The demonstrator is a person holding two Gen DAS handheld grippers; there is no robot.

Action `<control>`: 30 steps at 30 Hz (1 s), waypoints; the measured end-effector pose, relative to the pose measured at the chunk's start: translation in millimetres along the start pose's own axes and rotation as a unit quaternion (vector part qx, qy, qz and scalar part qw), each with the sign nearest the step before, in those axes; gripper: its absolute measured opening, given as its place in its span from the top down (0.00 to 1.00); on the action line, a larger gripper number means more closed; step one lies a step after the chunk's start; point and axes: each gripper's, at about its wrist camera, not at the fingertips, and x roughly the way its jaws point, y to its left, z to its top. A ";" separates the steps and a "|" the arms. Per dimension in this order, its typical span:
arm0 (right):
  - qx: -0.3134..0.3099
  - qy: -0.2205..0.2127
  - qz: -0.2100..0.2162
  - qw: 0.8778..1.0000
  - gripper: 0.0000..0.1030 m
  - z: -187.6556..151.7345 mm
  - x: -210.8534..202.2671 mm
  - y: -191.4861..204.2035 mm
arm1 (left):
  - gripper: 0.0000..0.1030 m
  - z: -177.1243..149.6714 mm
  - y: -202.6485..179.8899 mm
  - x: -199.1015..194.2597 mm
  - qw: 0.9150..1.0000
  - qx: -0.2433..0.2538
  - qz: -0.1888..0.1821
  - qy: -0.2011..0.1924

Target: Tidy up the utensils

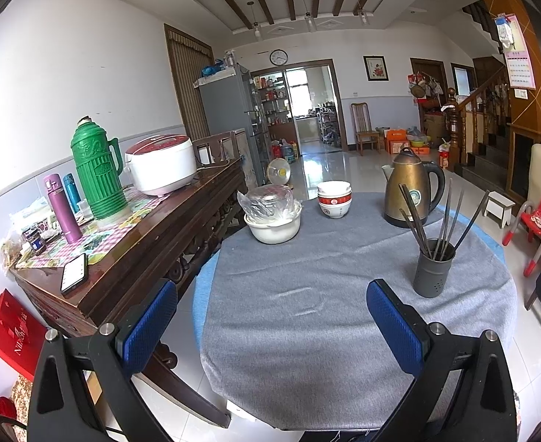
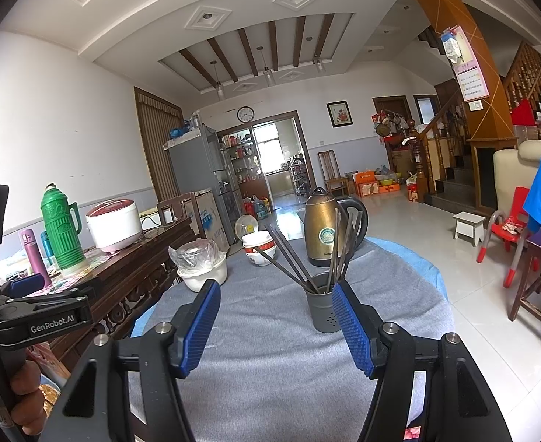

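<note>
Left claw [image 1: 270,328]: spread wide, nothing between its blue pads, hanging over the near part of the grey-clothed worktop [image 1: 307,294].
Right claw [image 2: 276,326]: also released, pads well apart and gripping nothing; the dark holder sits just beyond its right pad, partly hidden by it.
Utensil holder [image 1: 433,268]: a dark perforated cup, upright on the worktop, off to the right of the left claw's view and in front of the kettle.
Chopsticks [image 1: 445,217]: dark sticks standing in the holder, fanning outward, tips up; I can't count them exactly.
Kettle [image 1: 412,191]: brass-coloured with a black handle, at the far right of the worktop behind the holder.
Bowls [image 1: 334,199]: a white-and-red stack, far centre, apart from the holder.
White pot [image 1: 273,221]: far left of the cloth, with a plastic-wrapped dish on top.
Sideboard [image 1: 141,243]: wooden, just beside the worktop on the left, carrying a green thermos [image 1: 97,176], a rice cooker [image 1: 160,164] and a phone [image 1: 73,273].
</note>
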 end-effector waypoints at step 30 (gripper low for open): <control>0.000 -0.002 0.000 1.000 0.35 -0.5 -0.1 0.2 | 0.01 1.4 4.5 2.7 1.000 -0.002 0.001 0.002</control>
